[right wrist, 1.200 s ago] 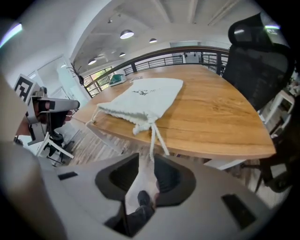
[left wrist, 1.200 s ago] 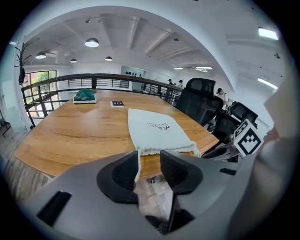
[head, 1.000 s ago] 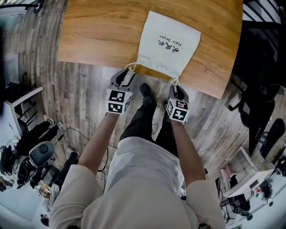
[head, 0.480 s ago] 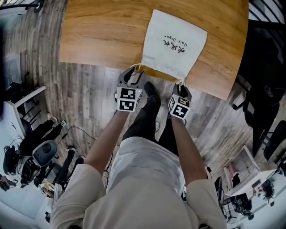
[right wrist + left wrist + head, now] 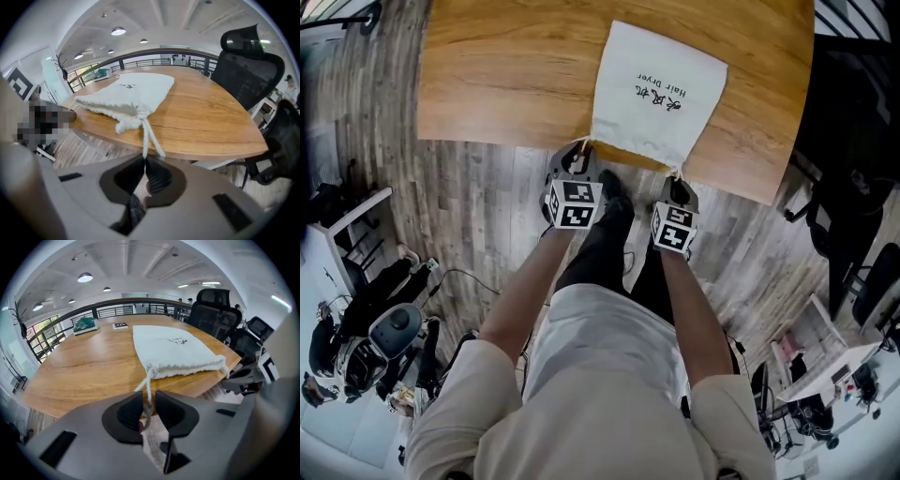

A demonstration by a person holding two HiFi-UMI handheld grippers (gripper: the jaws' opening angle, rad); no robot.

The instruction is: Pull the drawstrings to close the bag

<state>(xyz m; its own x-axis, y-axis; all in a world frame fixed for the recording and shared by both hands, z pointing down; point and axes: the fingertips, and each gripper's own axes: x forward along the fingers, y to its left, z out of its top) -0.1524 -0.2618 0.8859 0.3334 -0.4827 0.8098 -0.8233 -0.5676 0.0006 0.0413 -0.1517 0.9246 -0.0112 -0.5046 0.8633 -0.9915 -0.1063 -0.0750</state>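
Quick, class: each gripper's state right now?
Left gripper: closing, left drawstring between jaws, not yet pinched.
Right gripper: shut on the right drawstring.

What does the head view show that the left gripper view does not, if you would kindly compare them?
Only the head view: the person's arms and legs, and clutter on the floor. Only the left gripper view: the drawstring between the left gripper's closing jaws, not yet pinched, and the ceiling lights. Both: the white bag lying on the wooden table.
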